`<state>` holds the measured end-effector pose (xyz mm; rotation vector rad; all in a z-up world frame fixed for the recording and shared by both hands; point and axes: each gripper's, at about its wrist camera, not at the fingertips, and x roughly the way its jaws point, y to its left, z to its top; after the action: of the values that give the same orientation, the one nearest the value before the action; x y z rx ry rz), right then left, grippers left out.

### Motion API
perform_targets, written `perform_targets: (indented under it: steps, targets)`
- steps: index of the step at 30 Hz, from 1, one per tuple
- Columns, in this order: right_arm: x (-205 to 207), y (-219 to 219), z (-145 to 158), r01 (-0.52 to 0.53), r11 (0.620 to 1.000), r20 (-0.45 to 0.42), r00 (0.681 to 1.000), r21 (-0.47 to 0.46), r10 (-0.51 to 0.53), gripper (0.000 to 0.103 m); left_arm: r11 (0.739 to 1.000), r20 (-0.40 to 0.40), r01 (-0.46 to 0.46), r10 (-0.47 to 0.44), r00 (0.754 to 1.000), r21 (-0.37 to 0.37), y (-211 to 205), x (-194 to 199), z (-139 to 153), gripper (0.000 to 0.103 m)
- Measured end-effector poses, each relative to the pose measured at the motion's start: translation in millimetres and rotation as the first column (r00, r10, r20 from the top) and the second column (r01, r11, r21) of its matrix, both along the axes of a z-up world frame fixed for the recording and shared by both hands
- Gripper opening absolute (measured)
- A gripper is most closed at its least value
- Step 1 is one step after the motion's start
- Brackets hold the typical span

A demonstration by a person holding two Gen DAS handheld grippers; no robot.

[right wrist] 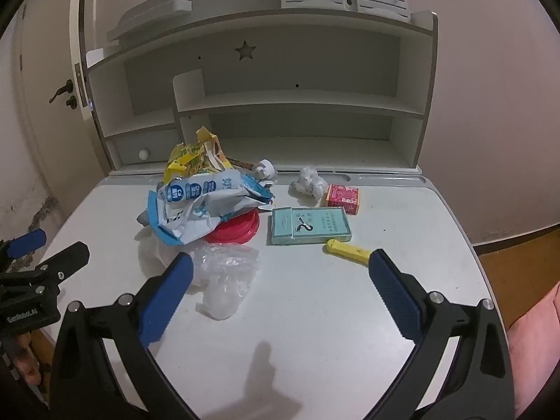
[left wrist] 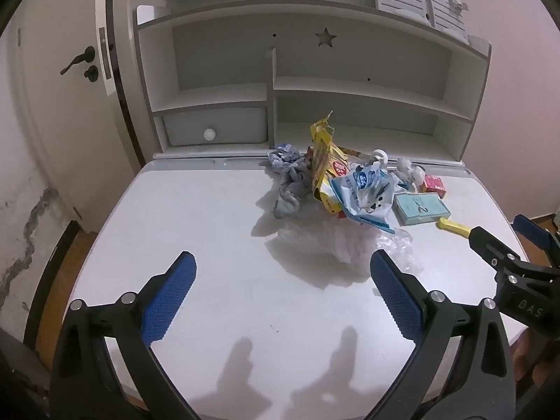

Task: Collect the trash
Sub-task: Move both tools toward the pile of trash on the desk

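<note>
Trash sits heaped toward the back of the desk (right wrist: 350, 315), just in front of the shelf unit (right wrist: 280, 105). I read both tongs as spread wide and holding nothing: the left gripper (left wrist: 282, 273) hovers over bare desk with the pile ahead of it and to its right, and the right gripper (right wrist: 280, 269) hovers with its left finger in front of the clear plastic (right wrist: 227, 269). From the right wrist view, the blue-white bag (right wrist: 206, 206) lies crumpled on a red lid (right wrist: 241, 231), and a yellow wrapper (right wrist: 192, 157) stands up behind the bag. Beside the lid to the right lies a teal box (right wrist: 309, 225), flat, and a red box (right wrist: 343, 198) is just behind it. A yellow stick (right wrist: 346, 249) lies just in front of the teal box, near my right finger. White paper wads (right wrist: 308, 182) sit near the red box at the desk's back edge. From the left wrist view I also see a grey-blue cloth (left wrist: 290, 178) at the left side of the pile, touching the yellow wrapper. I cannot tell whether the clear plastic is a bag or loose film.
</note>
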<state>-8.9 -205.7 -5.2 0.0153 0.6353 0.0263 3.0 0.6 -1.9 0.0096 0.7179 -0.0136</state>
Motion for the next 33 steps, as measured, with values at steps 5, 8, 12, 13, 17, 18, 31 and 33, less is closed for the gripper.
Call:
perform_targets:
  steps: [5, 8, 12, 13, 17, 18, 31, 33]
  targets:
    - [7, 1, 0, -0.002, 1.000, -0.007, 1.000, -0.005, 0.002, 0.097, 1.000, 0.006, 0.005, -0.005, 1.000, -0.021, 3, -6, -1, 0.097]
    - [2, 0, -1, -0.003, 1.000, -0.006, 1.000, -0.007, 0.003, 0.097, 1.000, -0.011, 0.002, -0.002, 1.000, 0.005, 0, -2, -4, 0.097]
    - [3, 2, -3, -0.003, 1.000, -0.009, 1.000, -0.013, 0.002, 0.097, 1.000, -0.010, -0.002, 0.002, 1.000, 0.015, 0, -2, -7, 0.097]
    - [3, 3, -4, -0.002, 1.000, -0.011, 1.000, -0.014, 0.002, 0.097, 1.000, -0.011, -0.002, 0.003, 1.000, 0.014, 1, -1, -7, 0.097]
    - [7, 4, -8, -0.005, 1.000, -0.036, 0.999, -0.022, 0.004, 0.097, 1.000, -0.028, -0.006, 0.007, 1.000, 0.024, 2, 2, -11, 0.097]
    - [8, 3, -8, -0.007, 1.000, -0.045, 0.999, -0.025, 0.005, 0.097, 1.000, -0.032, -0.007, 0.007, 0.999, 0.024, 2, 3, -11, 0.097]
    - [20, 3, -26, -0.005, 1.000, -0.095, 0.995, -0.023, 0.003, 0.097, 0.999, -0.089, -0.021, 0.024, 0.996, 0.029, 3, 18, -26, 0.097]
    - [20, 2, -26, 0.000, 1.000, -0.097, 0.995, -0.025, -0.003, 0.097, 0.999, -0.083, -0.021, 0.024, 0.996, 0.032, 4, 19, -27, 0.097]
